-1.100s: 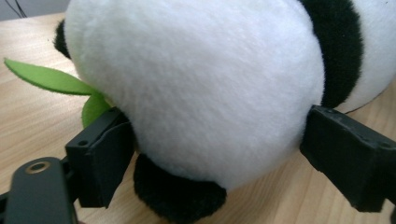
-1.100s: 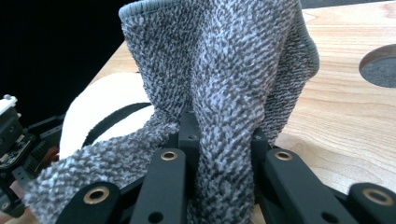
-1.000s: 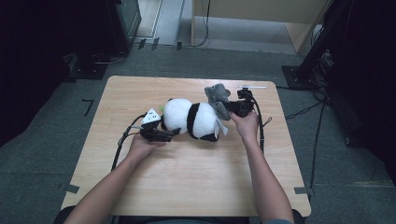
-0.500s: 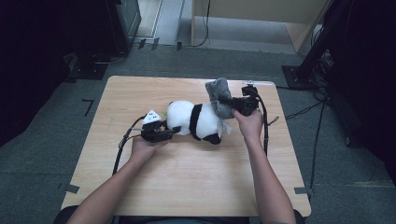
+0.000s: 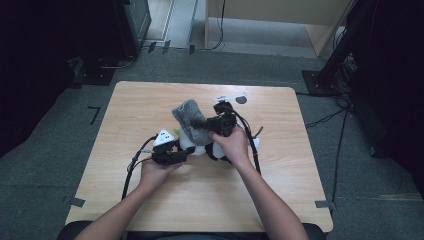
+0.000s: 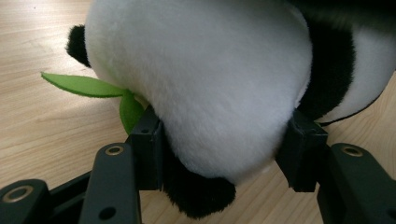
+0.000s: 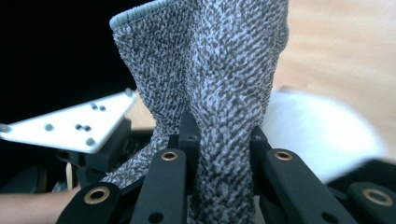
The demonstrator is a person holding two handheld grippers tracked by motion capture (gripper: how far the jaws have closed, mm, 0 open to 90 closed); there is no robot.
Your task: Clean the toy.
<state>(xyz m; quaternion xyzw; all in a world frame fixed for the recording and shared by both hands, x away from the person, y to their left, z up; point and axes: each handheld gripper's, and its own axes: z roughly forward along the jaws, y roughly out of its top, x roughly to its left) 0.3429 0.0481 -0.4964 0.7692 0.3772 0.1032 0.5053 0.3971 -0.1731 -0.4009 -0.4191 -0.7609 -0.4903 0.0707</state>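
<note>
lifting the grey knit cloth [image 7: 205, 79] clear, the right gripper [image 5: 214, 122] has its jaws pinching the fabric, which now stands bunched above them instead of lying beside the toy as before. the left gripper [image 6: 224, 154] keeps its jaws clamped on the panda plush [image 6: 201, 79], which bulges between them on the counter [image 5: 280, 200], nearer the person than earlier. likely pulling cloth from toy.

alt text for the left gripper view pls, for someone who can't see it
Close-up of the left gripper, its two black jaws pressed against either side of a black-and-white plush panda toy on a light wooden table. A green felt leaf sticks out from under the plush on the left.
</note>
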